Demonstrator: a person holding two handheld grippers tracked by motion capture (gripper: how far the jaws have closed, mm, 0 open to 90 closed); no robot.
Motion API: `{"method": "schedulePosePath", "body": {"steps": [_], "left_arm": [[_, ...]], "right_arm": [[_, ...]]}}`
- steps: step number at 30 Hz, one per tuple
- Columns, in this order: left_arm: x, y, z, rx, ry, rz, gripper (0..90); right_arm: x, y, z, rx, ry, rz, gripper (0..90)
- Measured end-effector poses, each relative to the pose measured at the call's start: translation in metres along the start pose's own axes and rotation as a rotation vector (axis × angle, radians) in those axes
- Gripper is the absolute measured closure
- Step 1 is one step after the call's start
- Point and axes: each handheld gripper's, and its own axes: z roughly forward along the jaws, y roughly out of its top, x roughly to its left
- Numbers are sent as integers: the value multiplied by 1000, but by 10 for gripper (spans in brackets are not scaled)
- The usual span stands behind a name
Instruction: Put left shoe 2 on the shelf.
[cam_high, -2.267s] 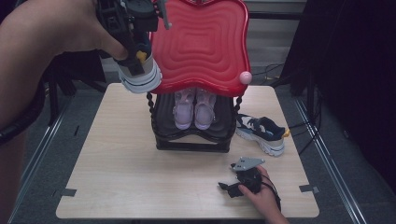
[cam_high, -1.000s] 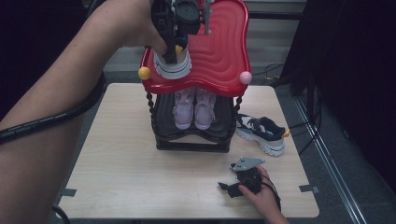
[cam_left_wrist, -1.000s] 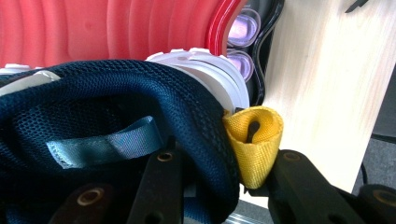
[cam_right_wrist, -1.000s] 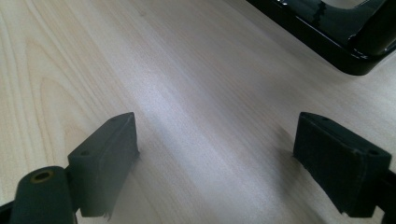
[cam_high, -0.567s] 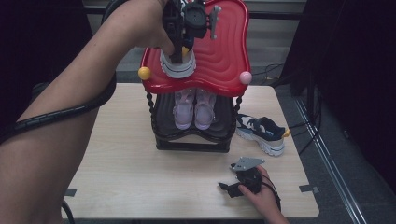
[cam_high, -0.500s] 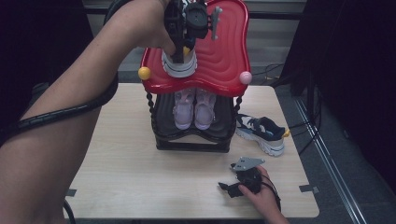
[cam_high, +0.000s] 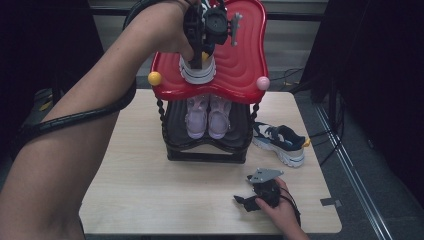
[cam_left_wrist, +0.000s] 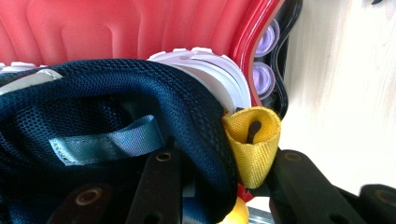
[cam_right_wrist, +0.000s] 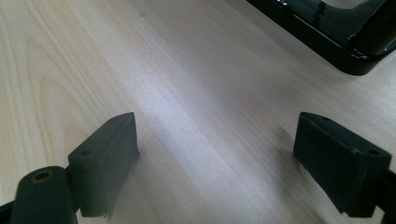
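The wooden surface (cam_high: 140, 185) is seen carrying a two-tier shoe rack, whose red top shelf (cam_high: 240, 60) stands above a black lower shelf (cam_high: 175, 125). A pair of pale pink shoes (cam_high: 207, 115) is placed side by side on the lower shelf, toes toward the person. A navy sneaker (cam_high: 280, 142) with a white sole is laid on the surface just beside the rack's right side. A matching navy sneaker with a white sole (cam_high: 197, 70) is held over the left part of the red shelf, heel uppermost; whether its sole rests on the shelf cannot be told. The left hand-held gripper (cam_high: 200, 52) is clamped on this sneaker's heel collar, with one jaw inside the mesh opening and the other outside against the yellow pull loop (cam_left_wrist: 252, 140). The right hand-held gripper (cam_high: 245, 202) is rested near the front edge of the surface, its jaws spread wide with nothing between them.
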Motion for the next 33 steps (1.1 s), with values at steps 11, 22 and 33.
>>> {"method": "schedulePosePath", "body": {"steps": [11, 22, 33], "left_arm": [[2, 0, 6, 8, 9, 22, 708], [3, -4, 8, 4, 12, 29, 704], [4, -10, 10, -7, 13, 0, 687]], "right_arm": [[0, 0, 0, 0, 2, 1, 135], [0, 0, 0, -1, 0, 3, 134], [0, 0, 0, -1, 0, 2, 134]]}}
